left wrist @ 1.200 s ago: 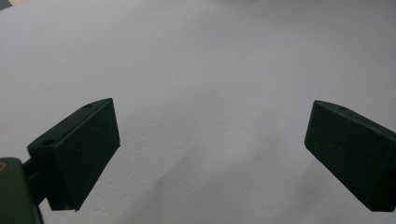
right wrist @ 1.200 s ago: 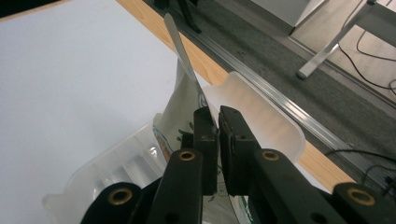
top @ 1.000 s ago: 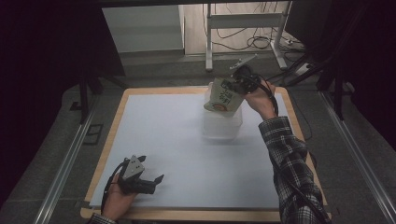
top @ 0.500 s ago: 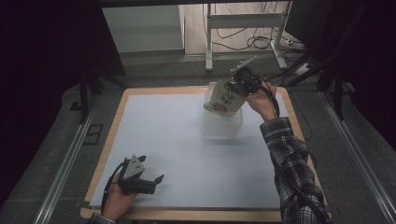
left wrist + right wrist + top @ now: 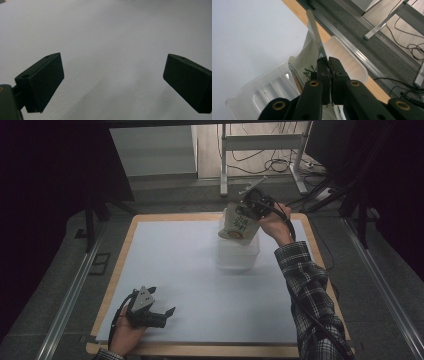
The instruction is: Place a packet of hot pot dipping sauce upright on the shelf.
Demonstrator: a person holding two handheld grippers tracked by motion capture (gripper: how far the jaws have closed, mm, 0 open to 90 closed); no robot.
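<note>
Right gripper (image 5: 248, 210): jaws pinched tight on the top edge of a bag (image 5: 239, 224), holding it tilted above the bin (image 5: 238, 254); in the right gripper view the jaws (image 5: 329, 72) meet on the thin rim with no gap showing.
Left gripper (image 5: 162, 312): jaws stand wide apart with nothing between them; it rests low on the mat (image 5: 175, 265) at the near left corner, well apart from the work. In the left gripper view the two pads (image 5: 42, 82) frame bare mat.
Bag: a printed pouch, mouth end up in the jaws, base swung toward the bin's open top; its lower end hangs just over or just inside the rim, I cannot tell which.
Bin: clear plastic, ribbed floor (image 5: 270, 87), standing on the far right part of the mat near the wooden edge (image 5: 200, 217). Nothing else can be made out lying inside it.
Done: bag picked up and carried over the bin, judging by where it hangs.
Left: lower it fully inside and let go; it is not yet resting on the floor of the bin.
Risk: the tilted bag may catch the rim on the way down.
</note>
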